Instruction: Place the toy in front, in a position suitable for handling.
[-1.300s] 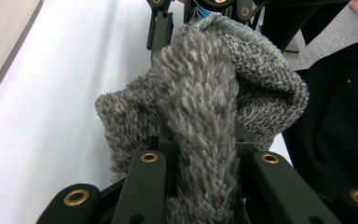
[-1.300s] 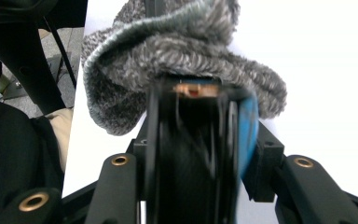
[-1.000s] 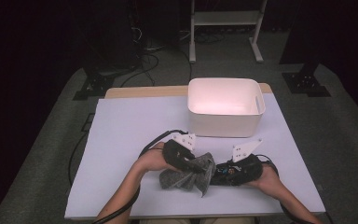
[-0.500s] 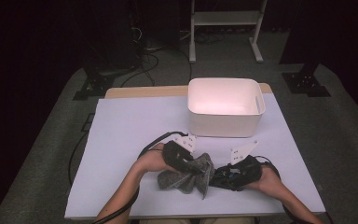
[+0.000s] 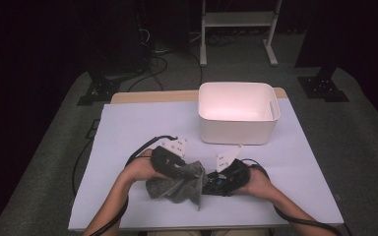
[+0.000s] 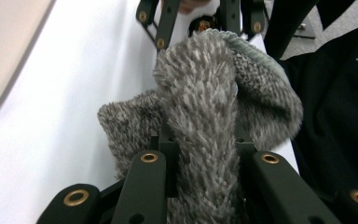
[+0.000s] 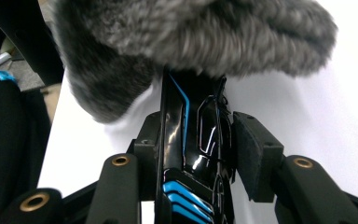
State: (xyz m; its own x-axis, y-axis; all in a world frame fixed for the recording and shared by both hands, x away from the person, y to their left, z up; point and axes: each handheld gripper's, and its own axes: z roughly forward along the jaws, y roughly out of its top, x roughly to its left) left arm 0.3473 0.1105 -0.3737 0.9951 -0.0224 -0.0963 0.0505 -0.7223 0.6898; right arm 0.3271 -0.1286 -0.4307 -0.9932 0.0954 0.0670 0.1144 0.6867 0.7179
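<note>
**Grey cloth and glossy black object meet at the near edge of the worktop**

One worktop (image 5: 128, 132), covered in a pale sheet, carries everything. One white bin (image 5: 238, 112) stands at its far side, right of centre, well apart from the hands and unchanged from the earlier frames.

One fluffy grey cloth (image 5: 177, 183) hangs bunched at the near middle of the worktop, between the two hands, its lower folds drooping toward the sheet. In the left gripper view the cloth (image 6: 205, 121) rises up between the black jaws, and the left tongs (image 5: 189, 172) are clamped tight on it. Compared with a second ago, the cloth sits more gathered and its right edge reaches closer to the right tongs.

One glossy black object with blue stripes (image 7: 191, 154) stands upright between the jaws in the right gripper view, its far end tucked under the cloth (image 7: 191, 32). The right tongs (image 5: 211, 184) are closed partway on this object, with both pads against its sides. In the high view it is too dark to make out clearly.

Two hands hold two tongs. Since the earlier frame the left hand (image 5: 140, 169) has shifted slightly left and the right hand (image 5: 258, 183) has moved a little nearer the cloth.
</note>
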